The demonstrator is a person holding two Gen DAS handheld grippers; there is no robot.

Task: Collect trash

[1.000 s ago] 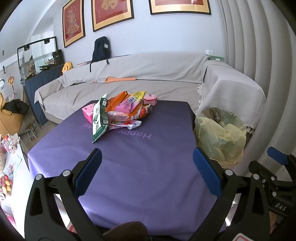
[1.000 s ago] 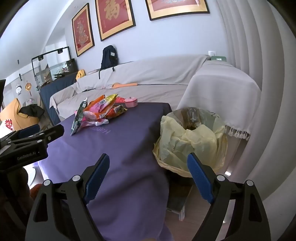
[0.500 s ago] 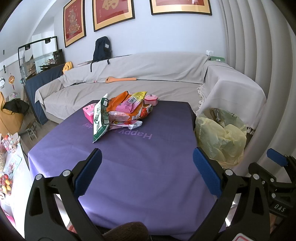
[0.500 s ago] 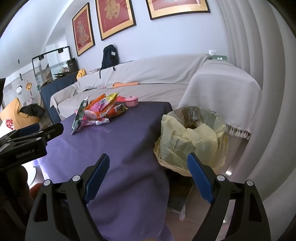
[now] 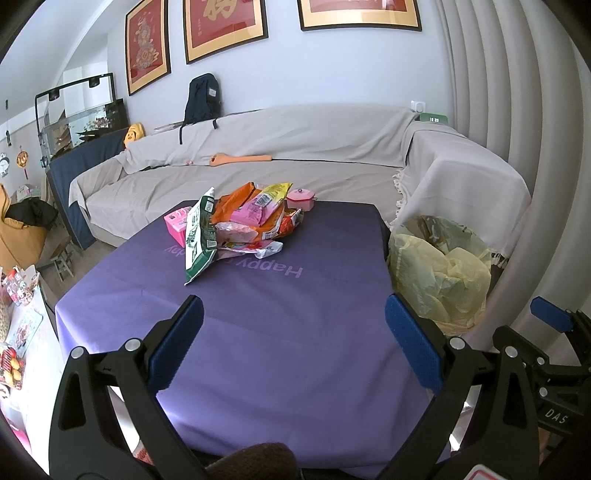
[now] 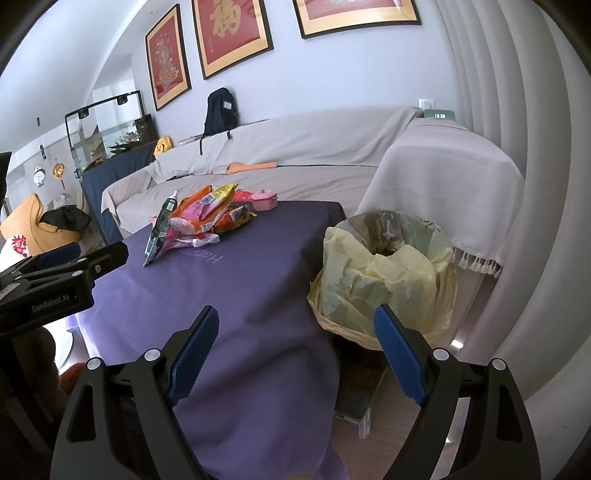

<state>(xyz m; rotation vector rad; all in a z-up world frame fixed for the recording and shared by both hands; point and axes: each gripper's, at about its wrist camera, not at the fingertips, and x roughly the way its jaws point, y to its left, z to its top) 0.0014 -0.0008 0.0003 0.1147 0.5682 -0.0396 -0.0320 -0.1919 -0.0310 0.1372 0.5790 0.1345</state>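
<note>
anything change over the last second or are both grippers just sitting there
Nothing visibly changed. The left gripper and right gripper stay open and empty over the near edge of the purple table; the wrapper pile and the lined trash bin are where they were.

A grey-draped sofa (image 5: 295,155) lines the pale wall (image 5: 332,74); red framed pictures (image 5: 225,26) hang above; curtains (image 5: 517,110) fall rightward.

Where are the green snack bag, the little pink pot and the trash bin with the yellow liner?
green snack bag (image 5: 199,240): left wrist view, middle of its face.
pink pot (image 5: 301,198): left wrist view, its lid.
trash bin (image 6: 388,273): right wrist view, yellow liner.
</note>
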